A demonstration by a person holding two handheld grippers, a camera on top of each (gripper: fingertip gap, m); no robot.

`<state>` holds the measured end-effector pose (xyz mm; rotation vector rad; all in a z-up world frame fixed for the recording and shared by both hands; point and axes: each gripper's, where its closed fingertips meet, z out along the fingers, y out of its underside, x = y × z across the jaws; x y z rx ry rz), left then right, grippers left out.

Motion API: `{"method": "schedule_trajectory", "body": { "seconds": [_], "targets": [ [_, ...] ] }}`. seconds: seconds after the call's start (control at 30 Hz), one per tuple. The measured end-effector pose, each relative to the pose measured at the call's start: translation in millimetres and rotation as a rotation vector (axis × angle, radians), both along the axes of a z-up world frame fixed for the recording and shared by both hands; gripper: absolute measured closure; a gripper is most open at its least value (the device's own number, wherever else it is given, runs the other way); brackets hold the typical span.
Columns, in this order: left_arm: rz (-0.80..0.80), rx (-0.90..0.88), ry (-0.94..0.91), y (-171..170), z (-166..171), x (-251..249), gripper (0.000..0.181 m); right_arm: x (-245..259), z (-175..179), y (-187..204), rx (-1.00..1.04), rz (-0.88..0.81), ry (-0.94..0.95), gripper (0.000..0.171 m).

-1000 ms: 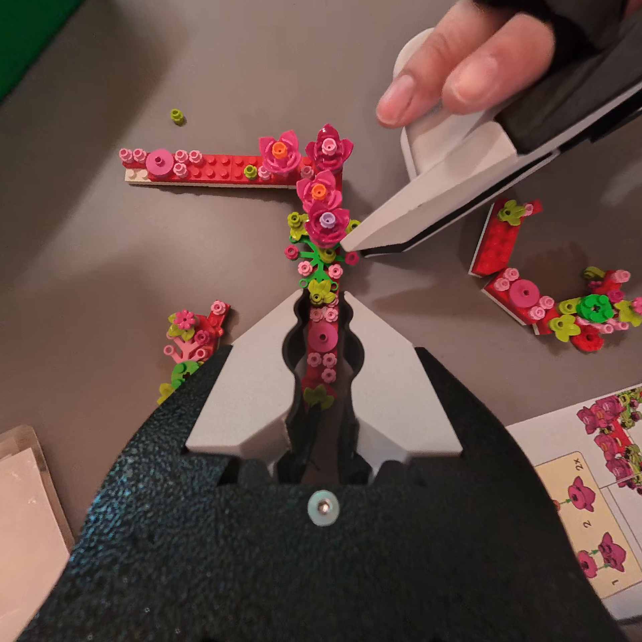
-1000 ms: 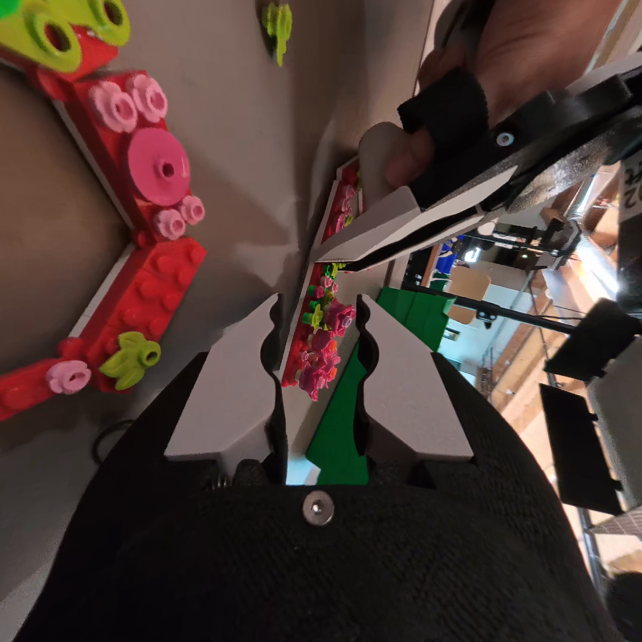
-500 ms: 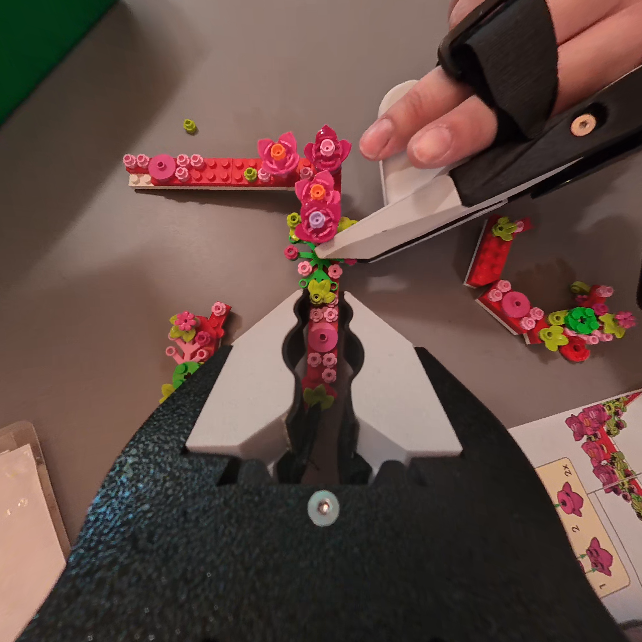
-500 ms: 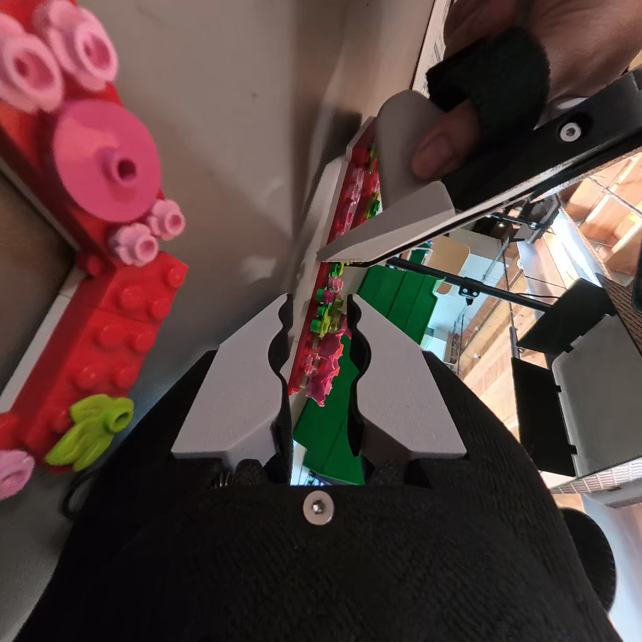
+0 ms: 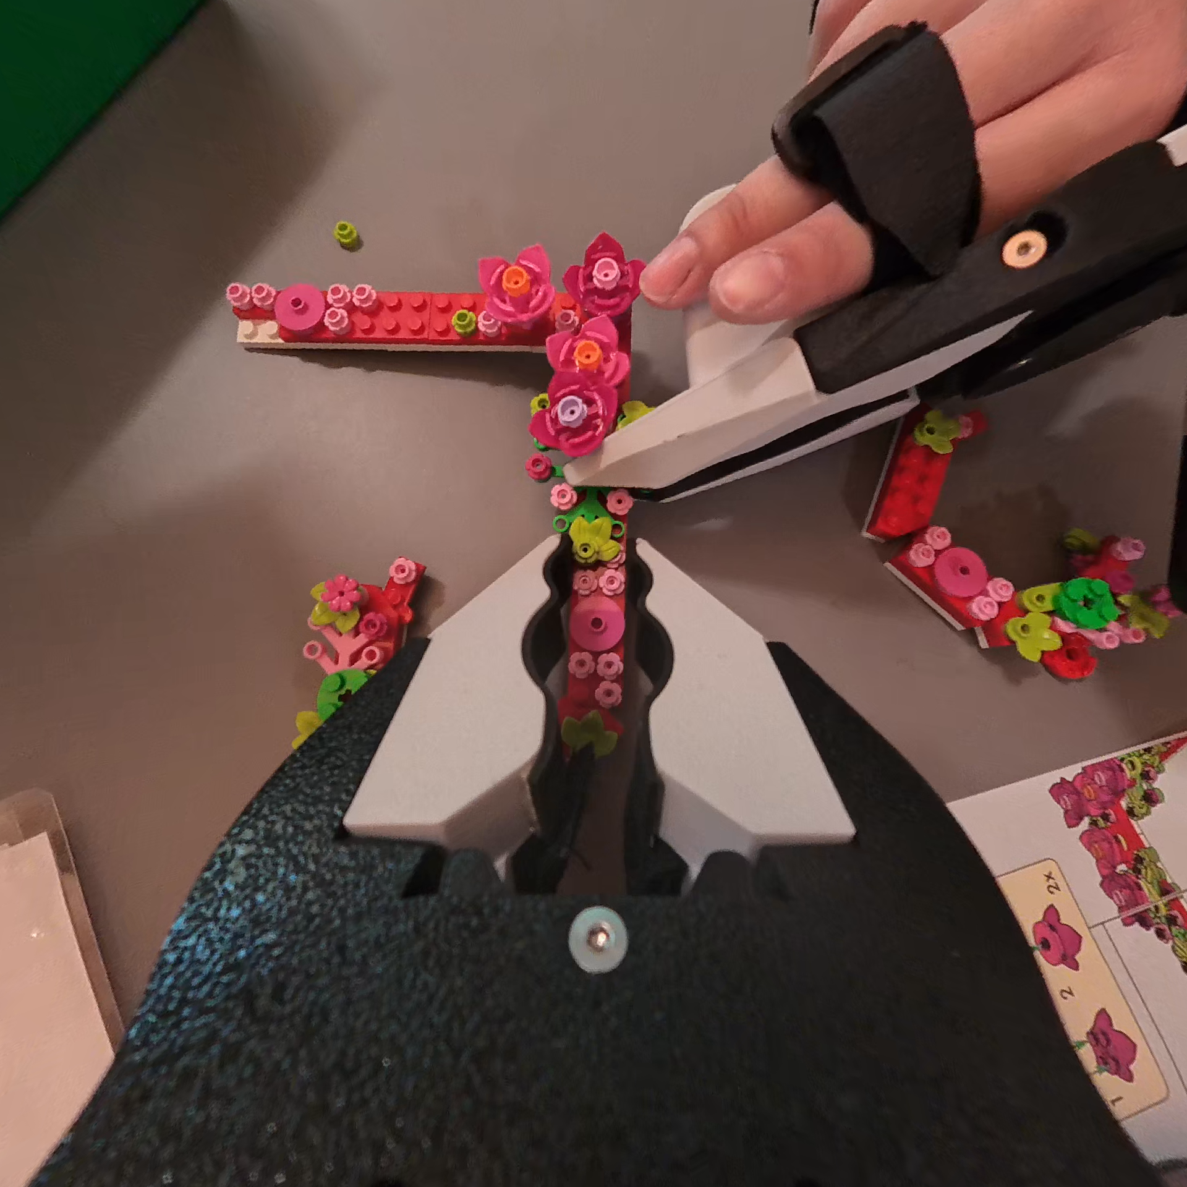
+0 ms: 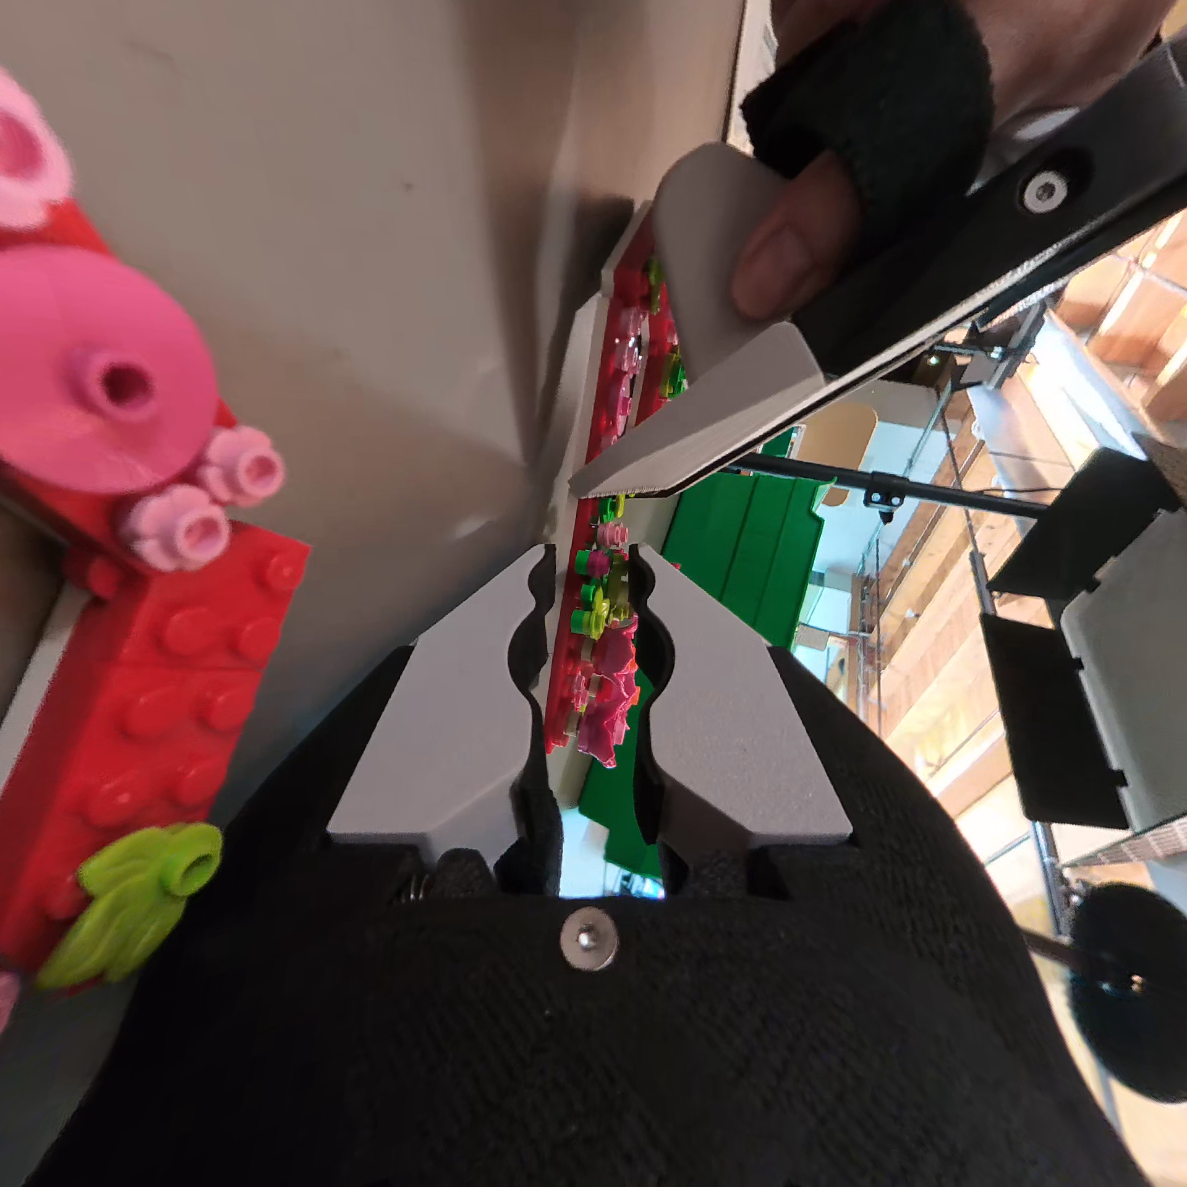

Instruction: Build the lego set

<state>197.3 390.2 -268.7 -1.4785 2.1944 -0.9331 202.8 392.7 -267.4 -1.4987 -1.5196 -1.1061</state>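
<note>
Red L-shaped lego frame (image 5: 411, 318): glossy moulded plastic, studs catching light. Magenta flower pieces (image 5: 573, 414) on it: same shiny plastic. Grey tabletop (image 5: 193, 482) under the frame: matt, smooth. Left gripper (image 5: 596, 578) clamped on the frame: fingers matt grey plastic, body rough speckled black, metal screw. Instruction booklet (image 5: 1105, 931) right of the frame: printed paper. Finger strap (image 5: 899, 148): black cloth.
</note>
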Motion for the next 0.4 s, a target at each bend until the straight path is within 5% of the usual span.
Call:
{"method": "schedule_trajectory", "body": {
  "seconds": [0.4],
  "targets": [
    [0.009,-0.013,0.002,0.3,-0.6,1.1,0.167,2.3,-0.2,0.9,0.012,-0.038,0.083,0.152]
  ]
}}
